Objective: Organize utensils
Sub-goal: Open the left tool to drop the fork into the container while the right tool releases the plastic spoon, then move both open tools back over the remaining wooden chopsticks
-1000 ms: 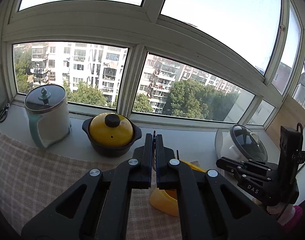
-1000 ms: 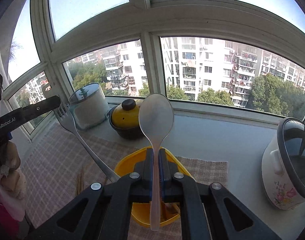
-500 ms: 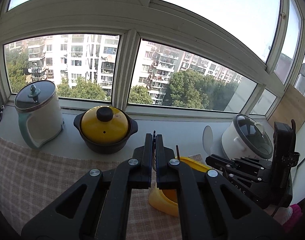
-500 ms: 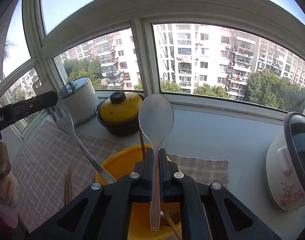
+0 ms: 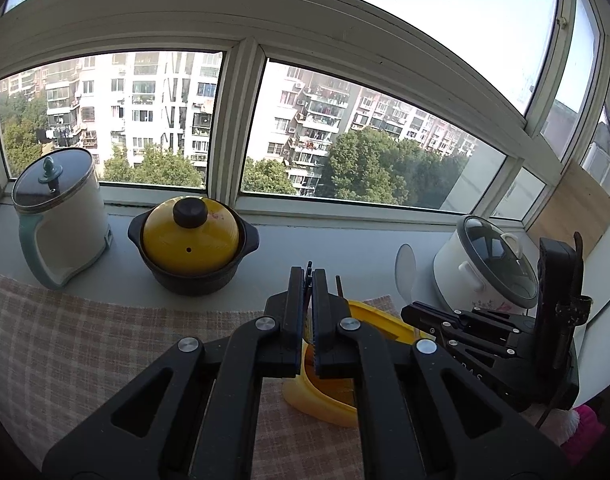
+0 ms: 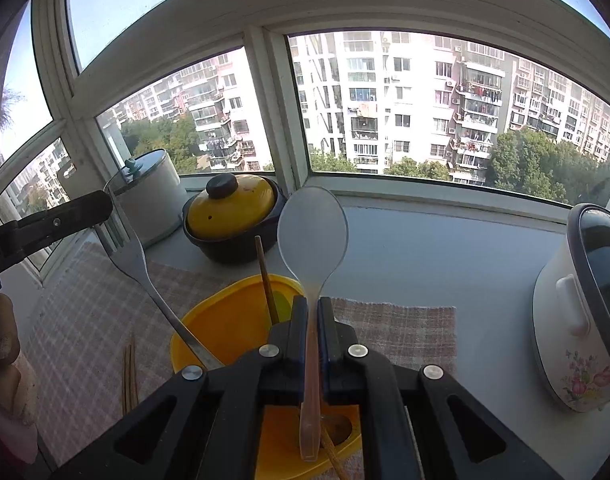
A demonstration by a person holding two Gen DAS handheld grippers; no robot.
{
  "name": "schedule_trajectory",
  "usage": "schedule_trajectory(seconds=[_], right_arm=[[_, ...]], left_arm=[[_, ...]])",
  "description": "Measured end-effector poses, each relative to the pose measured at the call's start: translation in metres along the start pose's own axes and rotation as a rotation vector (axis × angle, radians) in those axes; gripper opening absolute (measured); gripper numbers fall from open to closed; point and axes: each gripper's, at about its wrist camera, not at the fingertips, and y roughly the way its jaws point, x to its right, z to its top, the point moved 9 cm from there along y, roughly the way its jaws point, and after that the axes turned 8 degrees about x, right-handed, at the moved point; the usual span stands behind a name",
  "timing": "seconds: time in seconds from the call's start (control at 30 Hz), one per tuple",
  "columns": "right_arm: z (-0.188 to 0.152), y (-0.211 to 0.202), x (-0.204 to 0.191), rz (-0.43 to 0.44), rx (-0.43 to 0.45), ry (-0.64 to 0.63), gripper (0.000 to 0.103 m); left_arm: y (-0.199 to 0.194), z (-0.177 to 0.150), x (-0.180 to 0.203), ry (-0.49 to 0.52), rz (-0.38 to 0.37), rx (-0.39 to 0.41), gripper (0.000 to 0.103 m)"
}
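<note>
Right wrist view has the right gripper (image 6: 313, 312) clenched on a translucent plastic spoon (image 6: 313, 232), bowl up, over the yellow container (image 6: 225, 320), presumably for dropping in, while the left gripper (image 6: 101, 204) pinches a metal fork (image 6: 133, 256)

bare sill (image 6: 425, 256) right, black pot (image 6: 233, 220) left

A pale counter (image 6: 417, 256) runs under the window, with a checked cloth (image 6: 393, 328) spread over its near part, reaching out to both sides of the right fingers. On the cloth, right under those fingers, sits a yellow container (image 6: 225, 320), with a pair of chopsticks (image 6: 129, 376) lying to its left. Farther back on the bare counter stand a white kettle (image 6: 153, 200), a black pot with a yellow lid (image 6: 233, 216), and off to the right a floral rice cooker (image 6: 577, 344).
</note>
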Motion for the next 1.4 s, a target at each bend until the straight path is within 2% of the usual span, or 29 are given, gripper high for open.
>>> schedule_trajectory(seconds=[0.17,0.23,0.27,0.3,0.37,0.47,0.7,0.83,1.13,1.23,1.37,1.4], right_arm=[[-0.002,-0.001,0.001,-0.003,-0.005,0.005,0.004],[-0.002,-0.003,0.002,-0.006,-0.003,0.007,0.012],[-0.003,-0.004,0.001,-0.005,0.0,0.006,0.023],[-0.003,-0.006,0.001,-0.007,0.003,0.003,0.026],[-0.003,-0.008,0.0,-0.015,0.007,-0.004,0.028],[-0.003,-0.012,0.001,-0.027,0.019,-0.006,0.038],[-0.005,-0.025,0.002,-0.054,0.041,0.001,0.055],[-0.005,-0.034,0.002,-0.067,0.057,0.006,0.062],[-0.007,-0.062,-0.01,-0.076,0.129,0.011,0.089],[-0.007,-0.07,-0.021,-0.067,0.156,-0.008,0.103],[-0.012,-0.072,-0.04,-0.052,0.156,-0.047,0.103],[-0.014,-0.073,-0.046,-0.047,0.152,-0.056,0.103]], left_arm=[[-0.001,0.0,0.003,-0.021,-0.027,-0.003,0.002],[-0.004,0.002,0.004,-0.02,-0.027,0.005,0.002],[-0.005,0.003,0.004,-0.022,-0.029,0.006,0.002],[-0.006,0.003,0.004,-0.024,-0.027,0.006,0.005],[-0.007,0.004,0.004,-0.028,-0.028,0.007,0.007],[-0.009,0.004,0.003,-0.032,-0.029,0.007,0.007],[-0.019,-0.001,-0.001,-0.038,-0.026,0.006,0.008],[-0.028,-0.005,-0.007,-0.042,-0.024,0.002,0.008],[-0.052,-0.02,-0.047,-0.076,0.012,-0.02,0.008],[-0.061,-0.029,-0.066,-0.082,0.041,-0.028,0.008],[-0.071,-0.046,-0.098,-0.105,0.078,-0.067,0.01],[-0.073,-0.052,-0.106,-0.115,0.09,-0.077,0.019]])
